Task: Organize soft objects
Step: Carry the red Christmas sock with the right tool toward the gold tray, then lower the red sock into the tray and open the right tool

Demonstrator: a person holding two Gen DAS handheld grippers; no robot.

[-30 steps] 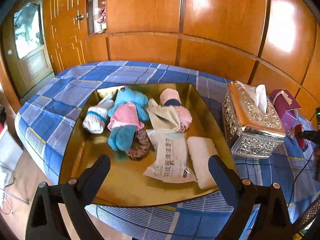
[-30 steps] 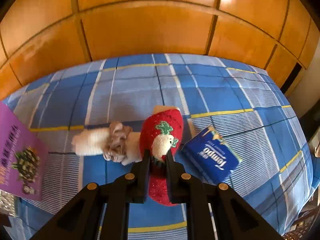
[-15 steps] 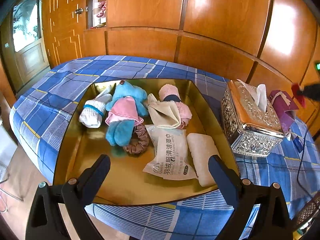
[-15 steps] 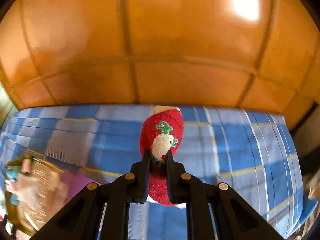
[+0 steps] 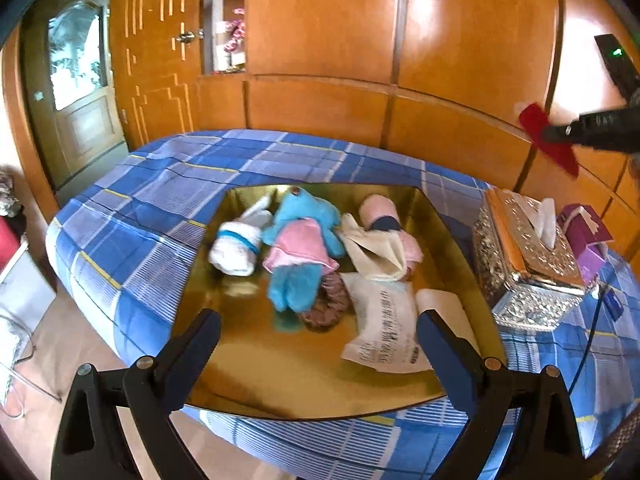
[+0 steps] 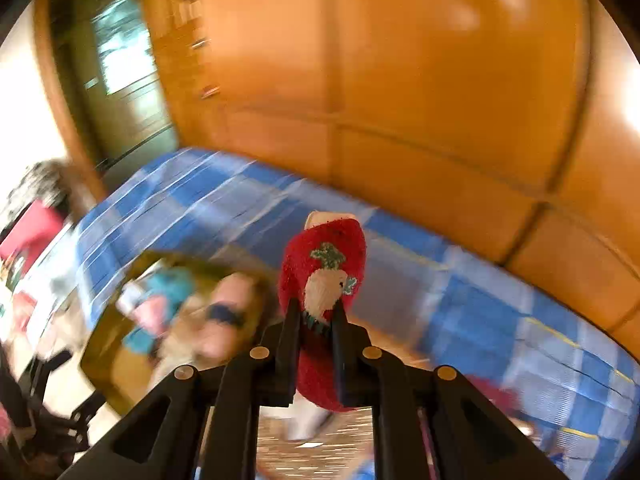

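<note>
My left view is sharp, with glare on the wood panels (image 5: 424,12); my right view is smeared with motion blur.

A silver tissue box (image 5: 528,264) stands beside a purple box (image 5: 586,240) on the blue plaid cloth (image 5: 168,196).

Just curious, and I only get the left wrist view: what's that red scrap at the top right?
Observer: A fuzzy red sock, clamped in the right gripper.
Operator: Plain red?
Observer: No, a white figure with green trim is stitched on it.
Operator: Does that camera see the tray?
Observer: Yes, blurred; the tray sits low and left of the sock.
</note>
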